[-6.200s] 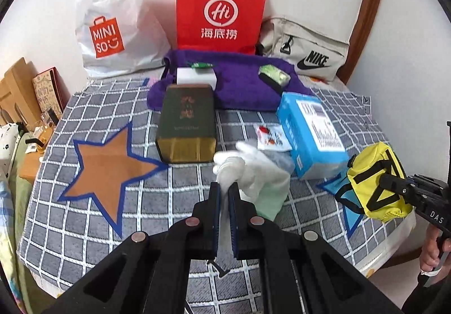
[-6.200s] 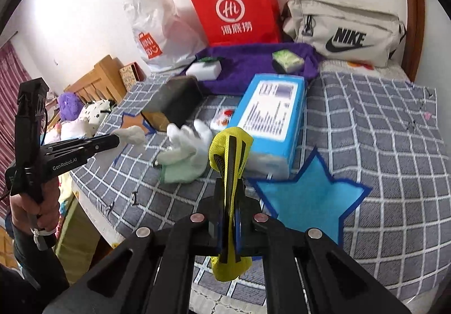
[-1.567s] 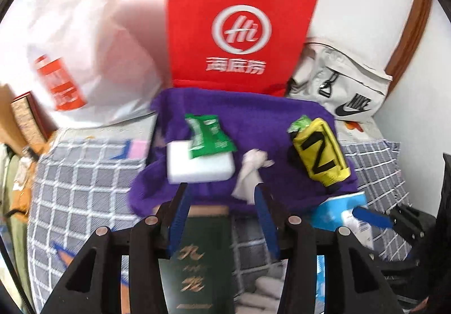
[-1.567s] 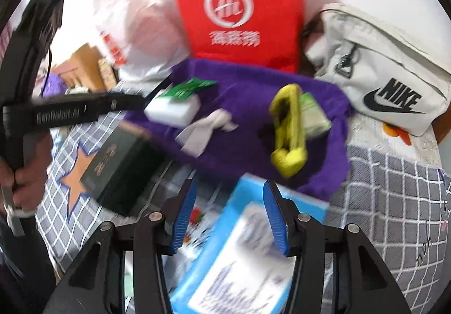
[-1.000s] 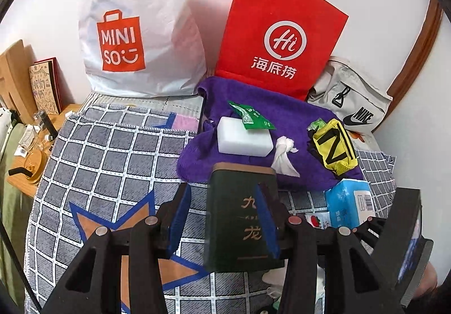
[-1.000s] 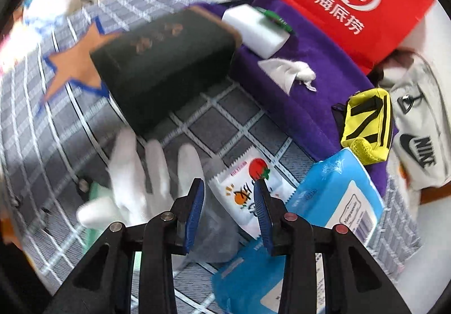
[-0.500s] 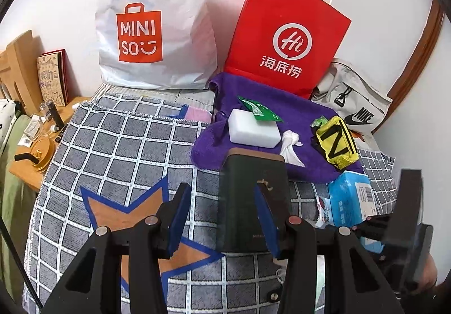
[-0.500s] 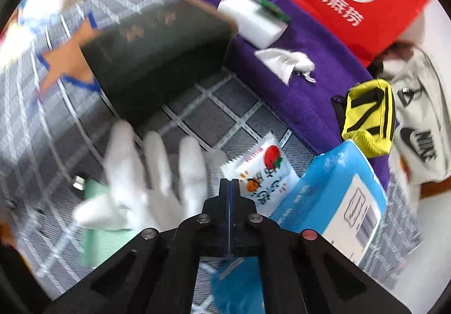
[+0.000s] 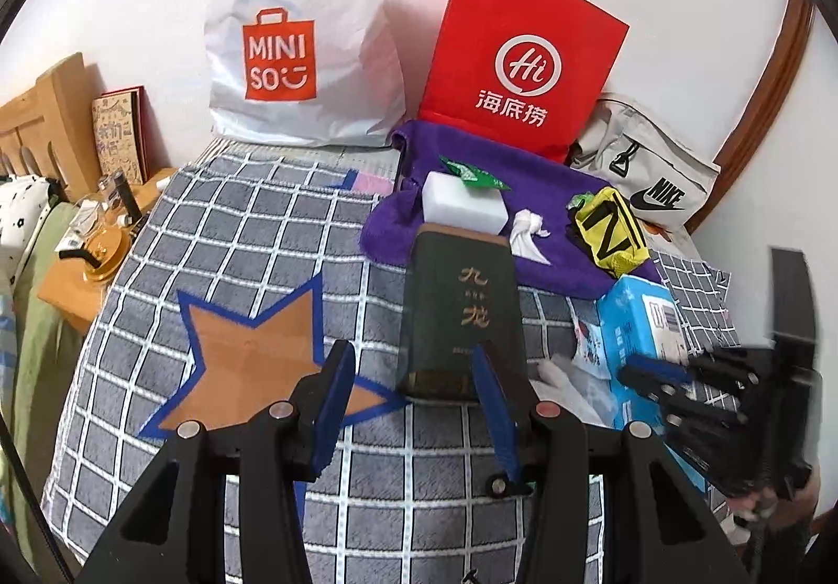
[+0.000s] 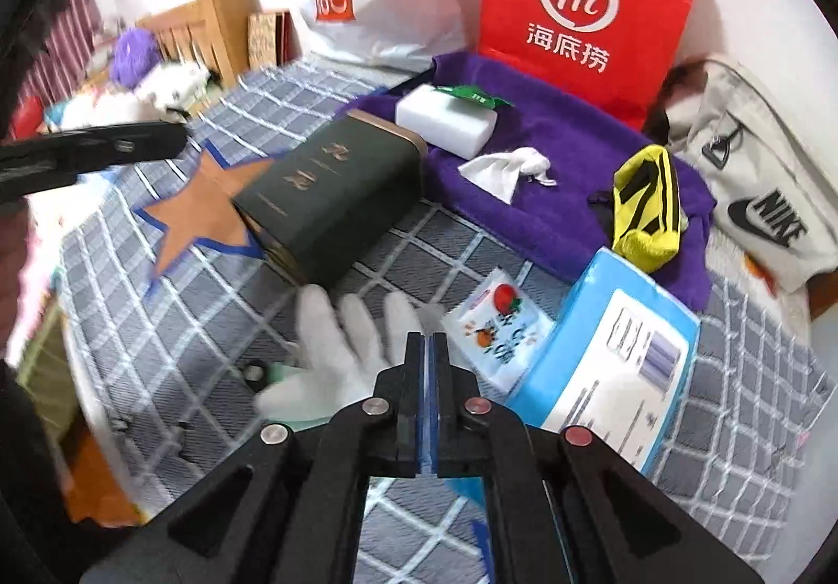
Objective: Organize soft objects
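Note:
A purple towel (image 9: 555,186) (image 10: 576,133) lies at the back of the checked bed. On it are a white sponge block (image 9: 463,207) (image 10: 445,120), a crumpled white cloth (image 9: 526,233) (image 10: 503,170) and a yellow pouch (image 9: 607,230) (image 10: 647,207). A white glove (image 10: 345,348) lies on the bed just in front of my right gripper (image 10: 428,348), which is shut with nothing between its fingers. My left gripper (image 9: 414,374) is open and empty, above the bed before a dark green tin (image 9: 461,311).
The dark green tin (image 10: 335,186) lies mid-bed. A blue tissue pack (image 9: 644,327) (image 10: 613,364) and a small snack packet (image 10: 495,327) lie at the right. An orange star patch (image 9: 251,343), a red paper bag (image 9: 524,60), a white Miniso bag (image 9: 304,50) and a Nike bag (image 9: 644,180) are around.
Both grippers let go of the cloth and the pouch on the towel and drew back toward the front. The right gripper closed over the glove area; the left stayed open.

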The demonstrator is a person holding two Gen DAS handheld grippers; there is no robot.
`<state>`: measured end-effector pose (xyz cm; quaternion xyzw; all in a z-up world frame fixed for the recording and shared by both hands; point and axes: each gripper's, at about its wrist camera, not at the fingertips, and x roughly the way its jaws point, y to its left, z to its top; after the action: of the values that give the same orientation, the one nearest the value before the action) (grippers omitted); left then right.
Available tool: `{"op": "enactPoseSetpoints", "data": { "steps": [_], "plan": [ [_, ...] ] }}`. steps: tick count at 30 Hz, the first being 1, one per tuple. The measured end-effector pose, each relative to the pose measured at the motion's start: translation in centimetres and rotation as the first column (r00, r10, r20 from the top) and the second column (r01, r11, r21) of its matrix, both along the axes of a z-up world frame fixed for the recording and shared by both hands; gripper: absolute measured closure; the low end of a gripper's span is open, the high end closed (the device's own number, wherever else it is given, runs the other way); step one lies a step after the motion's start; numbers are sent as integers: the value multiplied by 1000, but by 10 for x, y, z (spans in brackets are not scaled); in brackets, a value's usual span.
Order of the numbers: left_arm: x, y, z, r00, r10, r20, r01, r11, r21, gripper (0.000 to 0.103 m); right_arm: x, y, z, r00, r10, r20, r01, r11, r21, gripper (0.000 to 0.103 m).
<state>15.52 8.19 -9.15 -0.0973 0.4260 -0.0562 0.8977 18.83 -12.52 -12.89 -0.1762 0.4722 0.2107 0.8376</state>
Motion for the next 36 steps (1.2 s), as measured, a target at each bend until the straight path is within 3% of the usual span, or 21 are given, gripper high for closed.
{"op": "enactPoseSetpoints", "data": {
  "steps": [4, 12, 17, 20, 25, 29, 32, 36],
  "plan": [
    [0, 9, -7, 1000, 15, -7, -15, 1000, -17, 58, 14, 16, -18, 999, 35, 11, -33, 992, -122, 66],
    [14, 26, -19, 1000, 19, -8, -19, 998, -54, 58, 26, 37, -48, 999, 39, 14, -33, 951, -306, 63],
    [18, 32, -27, 1000, 18, -13, -19, 996, -89, 58, 33, 39, -62, 1000, 23, -6, -23, 934, -356, 64],
    [18, 34, -31, 1000, 15, -13, -16, 996, -93, 58, 33, 34, -64, 1000, 11, -28, -20, 947, -322, 81],
    [18, 37, -35, 1000, 21, -22, -23, 994, -111, 58, 24, 33, -54, 999, 11, 45, 3, 949, -317, 94],
    [14, 35, -36, 999, 21, -30, -24, 994, -105, 58, 20, 19, -32, 998, -37, 51, 47, 977, -207, 99],
    [10, 32, -34, 999, 22, -34, -25, 995, -97, 58, 15, 6, -11, 997, -74, 25, 76, 995, -63, 100],
    [1, 25, -27, 999, 17, -34, -19, 997, -78, 58, -2, -7, 10, 995, -100, -4, 100, 990, 95, 100]
  ]
}}
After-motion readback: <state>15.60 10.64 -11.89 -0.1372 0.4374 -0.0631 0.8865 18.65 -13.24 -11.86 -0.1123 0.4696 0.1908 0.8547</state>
